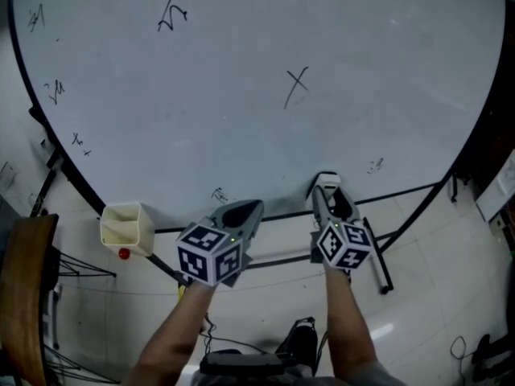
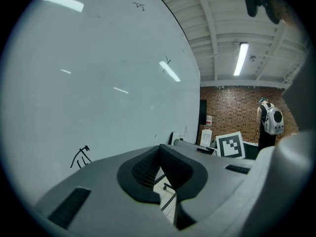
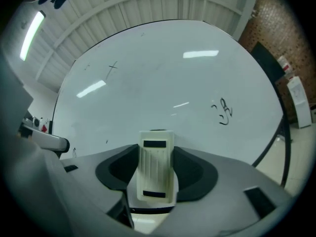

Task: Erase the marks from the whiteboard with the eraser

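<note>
The whiteboard (image 1: pixel 241 95) fills the head view. It bears an X mark (image 1: pixel 296 87), a scribble (image 1: pixel 171 12) at the top, several small marks down its left side, and two faint ones near the bottom edge. My right gripper (image 1: pixel 326 195) is shut on the white eraser (image 1: pixel 326 180), which sits at the board's lower edge. The right gripper view shows the eraser (image 3: pixel 157 164) upright between the jaws, with a scribble (image 3: pixel 223 111) to its right. My left gripper (image 1: pixel 244 212) hangs just below the board edge, shut with nothing in it (image 2: pixel 159 149); a scribble (image 2: pixel 81 157) lies to its left.
A cream bin (image 1: pixel 127 225) hangs at the board's lower left with a red cap (image 1: pixel 123 254) under it. The board's stand and foot (image 1: pixel 378 260) run below my grippers. A wooden chair (image 1: pixel 24 288) stands at the left. A person (image 2: pixel 269 120) stands by a far brick wall.
</note>
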A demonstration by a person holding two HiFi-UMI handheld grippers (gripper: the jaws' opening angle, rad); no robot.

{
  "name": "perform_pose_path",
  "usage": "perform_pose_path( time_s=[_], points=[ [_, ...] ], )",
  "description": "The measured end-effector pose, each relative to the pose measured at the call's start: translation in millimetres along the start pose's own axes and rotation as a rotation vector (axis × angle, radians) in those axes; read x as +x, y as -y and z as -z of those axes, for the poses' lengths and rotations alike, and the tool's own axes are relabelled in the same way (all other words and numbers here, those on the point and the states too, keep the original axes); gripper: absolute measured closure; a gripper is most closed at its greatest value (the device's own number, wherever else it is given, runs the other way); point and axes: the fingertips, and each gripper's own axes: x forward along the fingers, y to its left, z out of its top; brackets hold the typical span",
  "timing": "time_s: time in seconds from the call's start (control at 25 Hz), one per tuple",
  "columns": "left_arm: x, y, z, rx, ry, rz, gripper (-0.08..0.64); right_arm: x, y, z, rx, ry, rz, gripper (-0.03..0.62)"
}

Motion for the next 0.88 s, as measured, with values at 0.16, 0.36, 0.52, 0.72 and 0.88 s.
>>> perform_pose_path(
  time_s=[0.16, 0.36, 0.52, 0.72, 0.88],
  points=[
    [1, 1, 2, -0.005, -0.007, -0.002, 0.557, 0, 6, 3, 0.03, -0.002, 0.04, 0.367],
    [-6, -3, 0, -0.001, -0.014, -0.012, 0.557, 1, 4, 3, 0.069, -0.005, 0.077, 0.368],
    [-16, -6, 1, -0.002, -0.023, -0.015, 0.557, 3, -10, 3, 0.114, -0.005, 0.075, 0.37],
    [-35, -9, -3, 0.021, -0.034, -0.026, 0.557, 7, -54, -3, 0.087, -0.003, 0.037, 0.37],
    [-55, -20, -9, 0.005, -0.038, -0.059, 0.557, 12, -100, -10, 0.08, -0.012, -0.036, 0.37]
  ],
)
